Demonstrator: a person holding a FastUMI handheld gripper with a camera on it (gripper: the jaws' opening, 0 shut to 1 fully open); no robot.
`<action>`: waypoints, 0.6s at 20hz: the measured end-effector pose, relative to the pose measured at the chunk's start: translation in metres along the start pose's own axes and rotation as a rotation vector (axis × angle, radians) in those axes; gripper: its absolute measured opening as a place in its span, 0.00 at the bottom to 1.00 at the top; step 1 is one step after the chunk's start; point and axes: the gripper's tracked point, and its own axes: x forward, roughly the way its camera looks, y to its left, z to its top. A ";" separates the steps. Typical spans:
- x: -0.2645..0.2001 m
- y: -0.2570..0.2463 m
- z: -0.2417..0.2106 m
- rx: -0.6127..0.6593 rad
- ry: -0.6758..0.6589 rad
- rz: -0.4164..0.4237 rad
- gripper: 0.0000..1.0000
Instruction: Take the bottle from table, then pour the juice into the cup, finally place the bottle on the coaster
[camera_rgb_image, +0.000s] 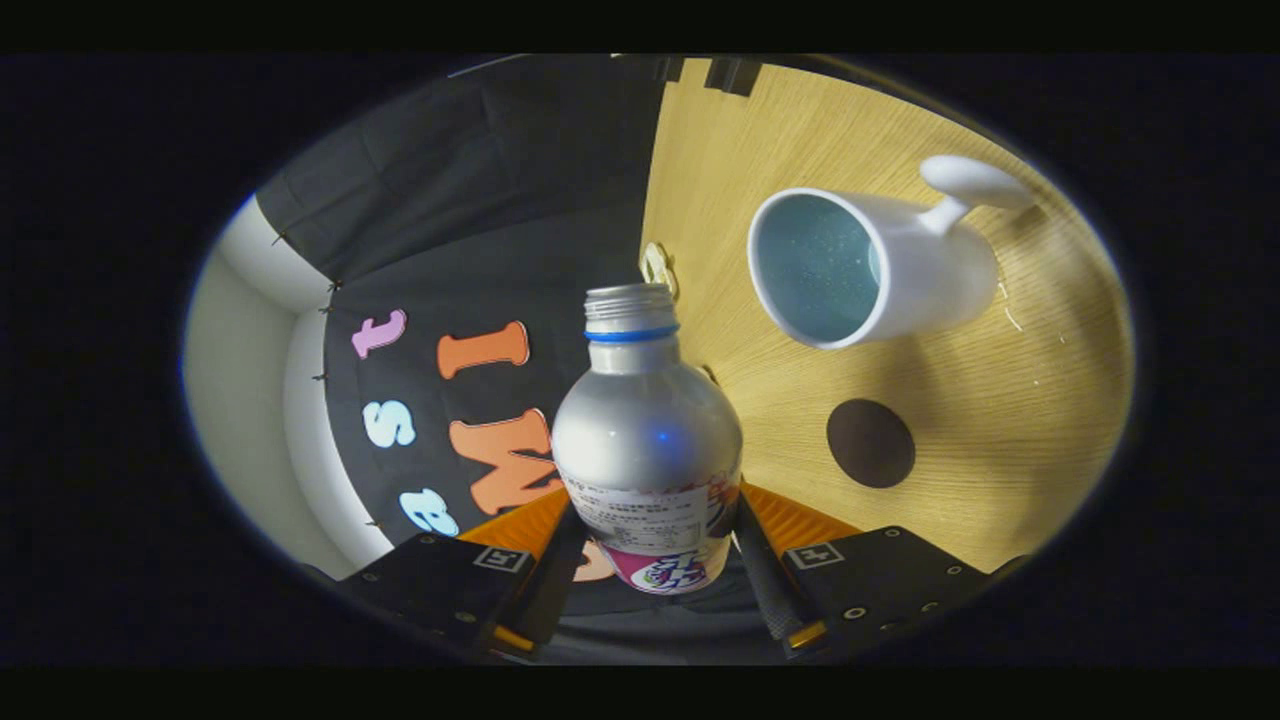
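A silver bottle (646, 440) with a blue neck ring and an uncapped threaded mouth stands between my fingers, and my gripper (652, 545) is shut on its labelled lower body. The whole scene is rolled sideways, so the wooden table (1010, 440) stands like a wall beside the bottle. A white cup (872, 265) with a pale blue inside and a handle sits on that table, beyond the bottle's mouth and off to one side. A dark round coaster (870, 443) lies on the wood between the cup and my fingers.
The black cloth wall of the booth hangs behind the bottle. A small pale object (656, 266) sits at the table's edge just past the bottle's mouth. Bare wood surrounds the cup and coaster.
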 end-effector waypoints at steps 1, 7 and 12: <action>0.001 0.000 0.000 0.016 -0.002 -0.005 0.78; -0.001 -0.003 -0.003 0.086 0.007 -0.022 0.78; -0.003 -0.008 0.000 0.128 0.000 -0.043 0.78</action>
